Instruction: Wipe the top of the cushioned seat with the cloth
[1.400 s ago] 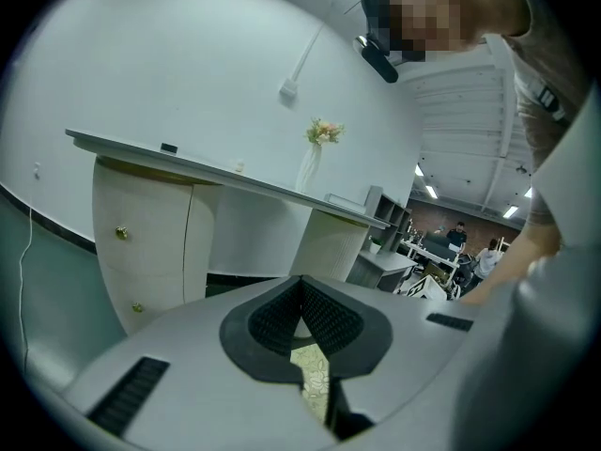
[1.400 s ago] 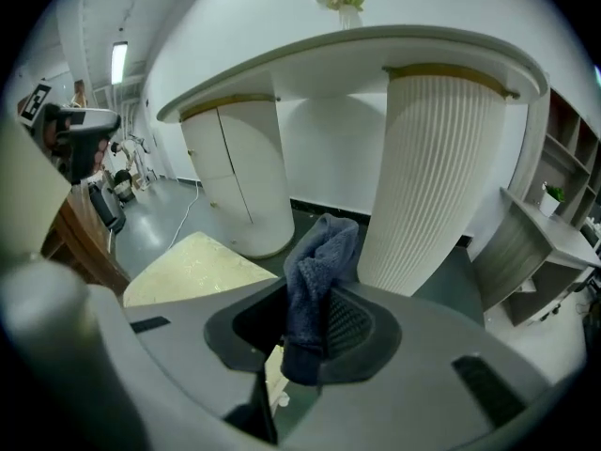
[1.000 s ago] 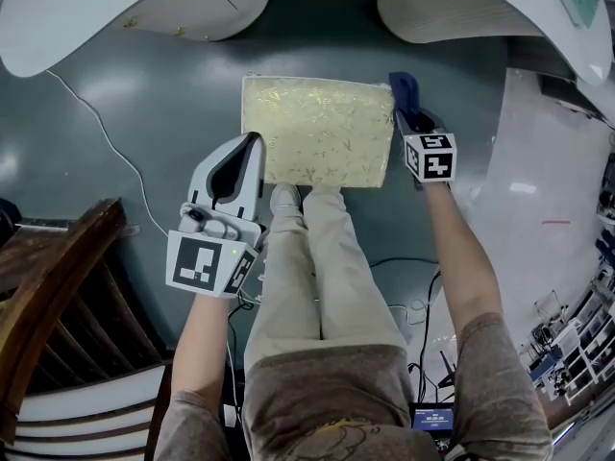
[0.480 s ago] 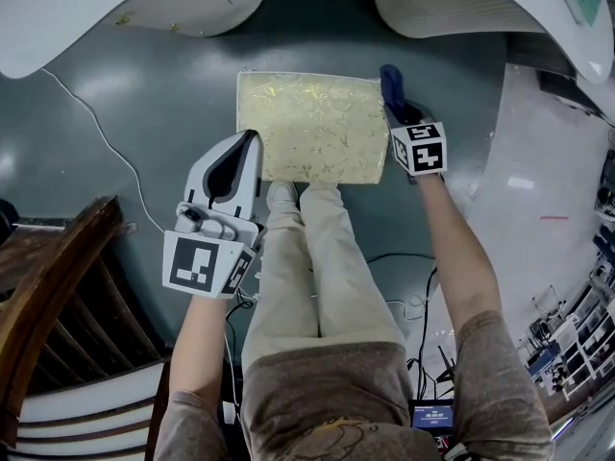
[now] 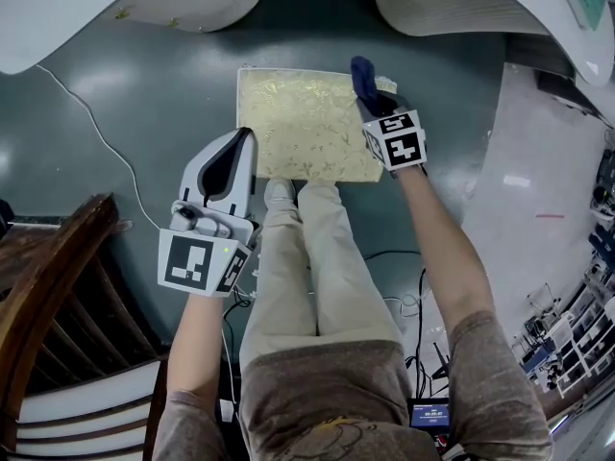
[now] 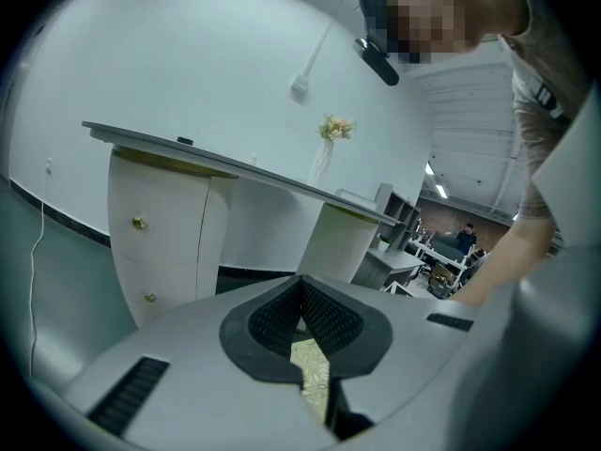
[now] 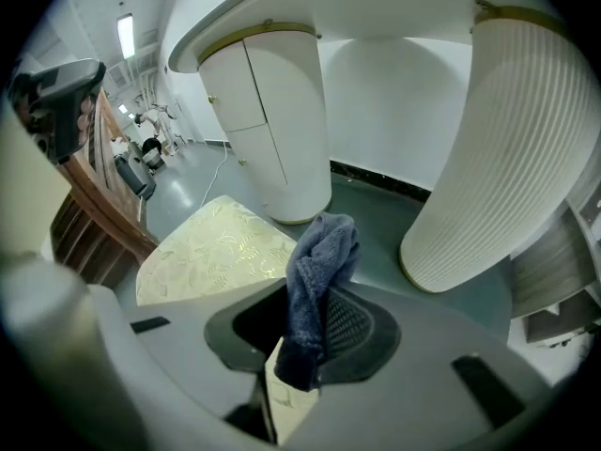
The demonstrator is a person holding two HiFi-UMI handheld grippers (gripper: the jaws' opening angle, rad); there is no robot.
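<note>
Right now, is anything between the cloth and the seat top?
Nothing visible. The right gripper holds the cloth at the right edge of the seat, whose top is bare. The left gripper is at the seat's left edge, away from the cloth.

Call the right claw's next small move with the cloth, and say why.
Probably lower the right claw until the cloth presses on the seat, then sweep left. It is shut on the blue cloth over the seat's far right corner; the yellow top lies bare to its left. Contact can't be confirmed here. The left claw is shut and empty.
</note>
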